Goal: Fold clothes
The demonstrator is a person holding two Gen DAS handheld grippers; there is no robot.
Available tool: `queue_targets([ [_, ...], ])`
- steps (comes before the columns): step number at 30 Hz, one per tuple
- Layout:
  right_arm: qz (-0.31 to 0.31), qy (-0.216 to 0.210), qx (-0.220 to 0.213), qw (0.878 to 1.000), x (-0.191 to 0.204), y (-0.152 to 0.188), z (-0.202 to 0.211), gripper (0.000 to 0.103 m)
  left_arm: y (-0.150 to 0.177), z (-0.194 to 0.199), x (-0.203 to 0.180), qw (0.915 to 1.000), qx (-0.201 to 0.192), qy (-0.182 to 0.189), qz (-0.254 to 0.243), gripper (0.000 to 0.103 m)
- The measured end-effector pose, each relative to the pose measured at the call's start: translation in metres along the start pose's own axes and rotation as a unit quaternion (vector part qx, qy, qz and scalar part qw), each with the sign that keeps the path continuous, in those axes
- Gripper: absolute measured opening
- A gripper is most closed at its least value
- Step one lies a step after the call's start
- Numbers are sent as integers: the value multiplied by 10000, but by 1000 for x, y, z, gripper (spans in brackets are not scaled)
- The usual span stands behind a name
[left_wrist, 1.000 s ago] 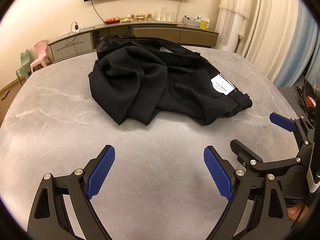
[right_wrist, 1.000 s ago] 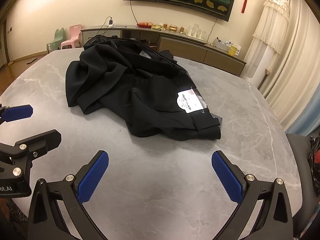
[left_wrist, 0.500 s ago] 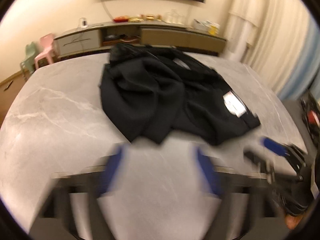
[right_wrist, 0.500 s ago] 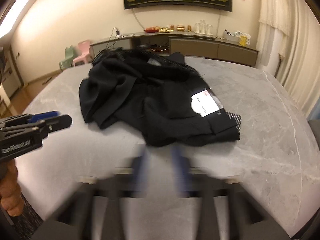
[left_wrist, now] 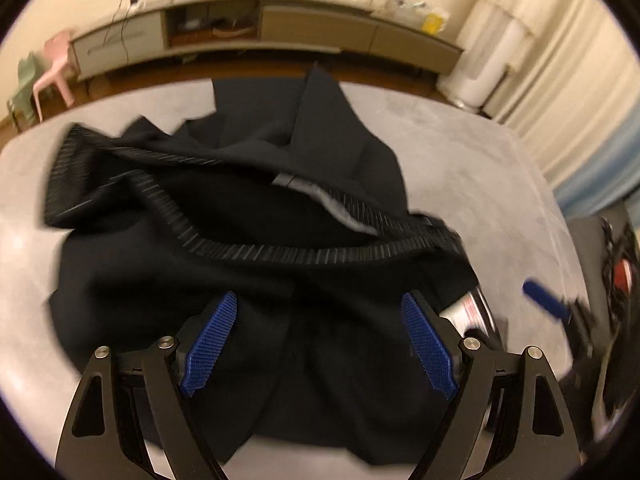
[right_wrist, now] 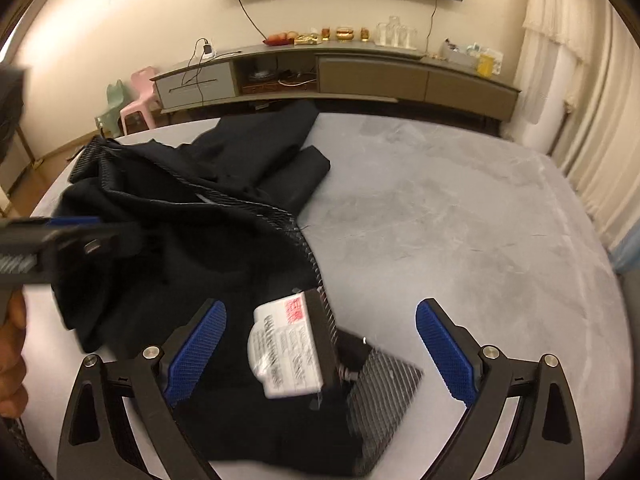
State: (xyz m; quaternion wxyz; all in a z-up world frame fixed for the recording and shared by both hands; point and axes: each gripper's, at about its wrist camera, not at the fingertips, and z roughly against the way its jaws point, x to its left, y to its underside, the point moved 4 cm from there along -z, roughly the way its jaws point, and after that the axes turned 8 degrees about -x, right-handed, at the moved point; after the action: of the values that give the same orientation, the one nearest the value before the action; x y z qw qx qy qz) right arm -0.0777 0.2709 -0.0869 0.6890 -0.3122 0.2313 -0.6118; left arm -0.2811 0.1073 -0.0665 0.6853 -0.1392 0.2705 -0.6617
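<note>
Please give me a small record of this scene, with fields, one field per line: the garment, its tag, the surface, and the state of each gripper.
garment: black garment, crumpled, unfolded
tag: white paper tag, attached near the mesh edge, between the right gripper's fingers
surface: grey marble table
left gripper: open, over the garment's near part
right gripper: open, over the tag; contact cannot be told
folding: not yet done

Both grippers, left gripper [left_wrist: 318,346] and right gripper [right_wrist: 320,354], have black open-frame arms, silver screws, and blue cross-hatched pads [right_wrist: 446,356].
</note>
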Motion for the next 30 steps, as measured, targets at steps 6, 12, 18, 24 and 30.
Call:
queue_targets([
  [6,-62,-774,271,9966,7,2,-18,12,-16,-18,7,9980,-20,-1,626,86],
  [12,-106,-2380,-363,9705,49,-17,52,6,-14,21,17,9921,-247,672,1028,86],
  [18,157,-2712,-336,9618,91,0,65,6,24,52,27,9947,-368,578,769,86],
  [24,374,-3015,-321,9522,129,17,77,6,55,86,74,9890,-546,703,1178,86],
  [30,140,-3074,-362,9508,129,16,79,6,65,117,95,9723,-648,1625,1549,86],
])
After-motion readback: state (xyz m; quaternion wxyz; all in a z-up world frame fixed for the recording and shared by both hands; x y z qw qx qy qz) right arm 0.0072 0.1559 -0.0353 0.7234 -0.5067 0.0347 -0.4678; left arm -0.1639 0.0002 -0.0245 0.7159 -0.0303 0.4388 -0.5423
